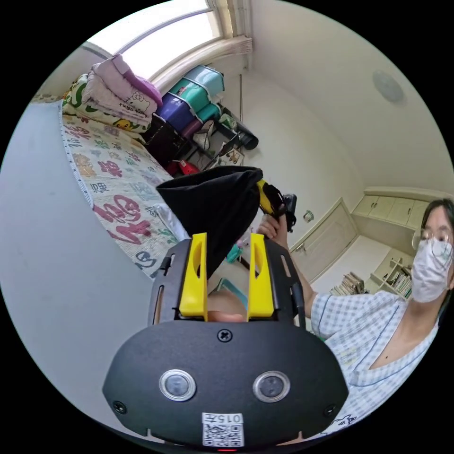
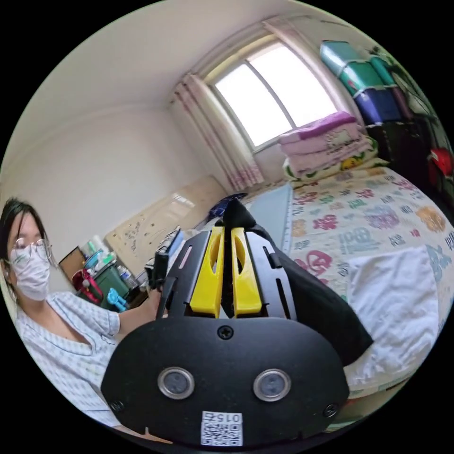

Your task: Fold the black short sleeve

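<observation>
Black cloth of the short sleeve shirt [image 1: 215, 208] hangs in the air above the patterned bed cover [image 1: 118, 184] in the left gripper view. The left gripper [image 1: 228, 241] has its yellow jaws spread apart, the cloth running between them; whether they press it is unclear. The right gripper [image 1: 270, 196] holds the far corner.

In the right gripper view, the right gripper [image 2: 228, 234] has its jaws nearly closed, pinching the shirt [image 2: 326, 312], which drapes near a white cloth [image 2: 397, 302] at the bed's edge.

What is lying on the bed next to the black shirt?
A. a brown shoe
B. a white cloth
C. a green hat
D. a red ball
B: in the right gripper view a white cloth lies spread on the patterned bed cover, beside the black shirt that hangs from the right gripper.
</observation>
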Tool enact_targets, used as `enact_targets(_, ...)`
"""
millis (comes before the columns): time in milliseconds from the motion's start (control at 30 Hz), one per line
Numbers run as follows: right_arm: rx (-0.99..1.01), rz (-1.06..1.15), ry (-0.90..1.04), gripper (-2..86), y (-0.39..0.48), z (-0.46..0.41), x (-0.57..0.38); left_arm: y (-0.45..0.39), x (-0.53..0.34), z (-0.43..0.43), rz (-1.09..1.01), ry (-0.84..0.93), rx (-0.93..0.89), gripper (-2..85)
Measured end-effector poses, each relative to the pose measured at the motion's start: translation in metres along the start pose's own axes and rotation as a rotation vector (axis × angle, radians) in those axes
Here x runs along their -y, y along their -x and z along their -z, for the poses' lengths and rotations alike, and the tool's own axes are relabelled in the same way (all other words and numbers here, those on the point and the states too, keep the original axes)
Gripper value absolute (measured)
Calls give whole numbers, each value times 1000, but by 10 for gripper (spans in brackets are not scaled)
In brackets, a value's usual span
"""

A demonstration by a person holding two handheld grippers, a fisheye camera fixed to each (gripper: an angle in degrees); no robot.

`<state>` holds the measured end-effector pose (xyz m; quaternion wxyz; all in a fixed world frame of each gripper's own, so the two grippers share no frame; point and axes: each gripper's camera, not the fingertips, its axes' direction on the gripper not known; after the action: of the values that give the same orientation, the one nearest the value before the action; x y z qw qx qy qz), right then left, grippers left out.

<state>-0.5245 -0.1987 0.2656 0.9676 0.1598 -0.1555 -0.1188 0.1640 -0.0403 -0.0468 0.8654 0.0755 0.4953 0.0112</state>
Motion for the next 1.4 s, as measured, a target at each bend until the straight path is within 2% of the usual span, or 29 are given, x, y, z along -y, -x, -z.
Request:
enact_targets(133,145,48,116,9,96,-81,-35,-22,-19,70,6,-168,-145,202)
enact_targets(200,152,63,169,11,133,-119,-57,-13,-32,106,76,-211,-130,213)
enact_targets(267,157,85,218,13,167,-154,-80,4,-52,146,153,-267,-146,211)
enact_targets(367,214,105,345,16,221,-206,-116,25,-88,204,240,-349,-260,193)
enact_targets(500,66,268,428,21,315,-248,-158,19,-114,259,266,-383,-256,150)
enact_targets(633,-17,387,462,24,386,-269,-173,-13,-112,304,181,-442,-253,107)
enact_targets(800,40,407,385,23,420,-259,-179,-62,-93,336,98,-443,-206,100)
enact_targets(1033,189,381,289,22,424,-240,-203,-121,-82,365,40,-392,-87,103)
enact_targets(1400,380,448,322,21,421,-272,-213,-153,-111,424,75,-476,1,110)
